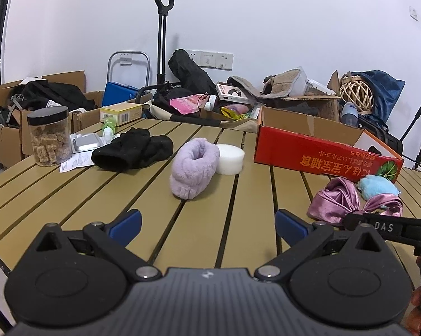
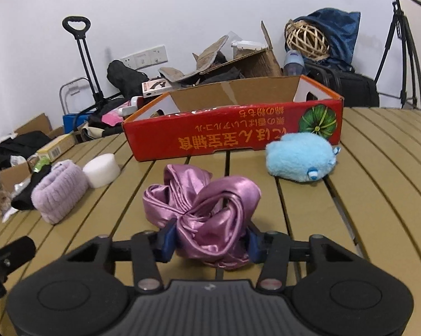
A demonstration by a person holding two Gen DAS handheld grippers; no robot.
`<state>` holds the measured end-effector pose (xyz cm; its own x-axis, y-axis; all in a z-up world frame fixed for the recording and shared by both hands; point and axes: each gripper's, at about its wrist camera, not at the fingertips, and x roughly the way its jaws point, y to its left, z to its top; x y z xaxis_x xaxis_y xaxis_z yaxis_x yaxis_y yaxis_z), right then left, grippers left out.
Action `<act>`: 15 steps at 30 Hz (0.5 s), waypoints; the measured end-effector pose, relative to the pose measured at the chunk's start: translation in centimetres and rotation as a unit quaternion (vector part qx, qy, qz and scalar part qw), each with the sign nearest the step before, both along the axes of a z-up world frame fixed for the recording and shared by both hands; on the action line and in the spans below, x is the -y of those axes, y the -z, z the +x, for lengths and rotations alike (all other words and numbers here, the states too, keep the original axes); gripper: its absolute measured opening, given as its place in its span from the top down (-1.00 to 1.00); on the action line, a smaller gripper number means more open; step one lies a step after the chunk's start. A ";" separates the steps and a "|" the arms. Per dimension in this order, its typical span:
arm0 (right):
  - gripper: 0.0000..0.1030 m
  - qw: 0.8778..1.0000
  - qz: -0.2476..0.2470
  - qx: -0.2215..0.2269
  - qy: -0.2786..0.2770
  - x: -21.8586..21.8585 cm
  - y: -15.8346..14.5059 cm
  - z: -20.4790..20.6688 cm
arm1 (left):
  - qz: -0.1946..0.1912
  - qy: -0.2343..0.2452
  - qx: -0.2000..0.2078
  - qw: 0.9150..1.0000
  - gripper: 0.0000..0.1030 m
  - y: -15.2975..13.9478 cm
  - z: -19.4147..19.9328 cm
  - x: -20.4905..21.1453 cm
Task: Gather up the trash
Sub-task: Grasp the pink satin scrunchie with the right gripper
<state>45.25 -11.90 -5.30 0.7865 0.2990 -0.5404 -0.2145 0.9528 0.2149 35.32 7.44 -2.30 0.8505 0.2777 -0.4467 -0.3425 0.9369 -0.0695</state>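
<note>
My right gripper [image 2: 211, 242] pinches the pink satin cloth [image 2: 202, 210], which lies on the slatted table [image 2: 378, 196] just in front of the red box [image 2: 232, 134]; its near edge is hidden behind my jaws. My left gripper [image 1: 207, 224] stands open over bare slats, left of the box. What the box holds I cannot see.

crumpled pink satin cloth [image 2: 207, 215], on slatted table [image 2: 322, 224]

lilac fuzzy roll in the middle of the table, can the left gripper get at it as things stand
Probably yes. The left gripper is open and empty, and the lilac fuzzy roll lies straight ahead of it with only bare table between. The white foam disc touches the roll's far side, not the near one.
</note>
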 end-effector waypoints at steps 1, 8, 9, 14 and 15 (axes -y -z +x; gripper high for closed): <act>0.20 1.000 0.002 0.000 -0.001 0.0 0.0 -0.1 | -0.001 -0.001 0.000 1.000 -1.00 0.0 0.0 -0.1; 0.42 0.999 0.030 0.012 0.002 0.8 0.2 -0.8 | 0.003 -0.002 -0.002 1.000 -1.00 0.0 -0.2 -0.4; 0.42 0.999 0.033 0.014 0.005 0.9 0.2 -0.8 | 0.004 -0.002 -0.002 1.000 -1.00 0.0 -0.1 -0.5; 0.44 0.997 0.062 0.019 0.033 2.7 0.2 -1.1 | -0.007 0.004 -0.005 1.000 -1.00 -0.2 -0.1 -1.0; 0.44 0.997 0.067 0.022 0.040 3.1 0.2 -1.2 | -0.008 0.005 -0.006 1.000 -1.00 -0.3 0.0 -1.0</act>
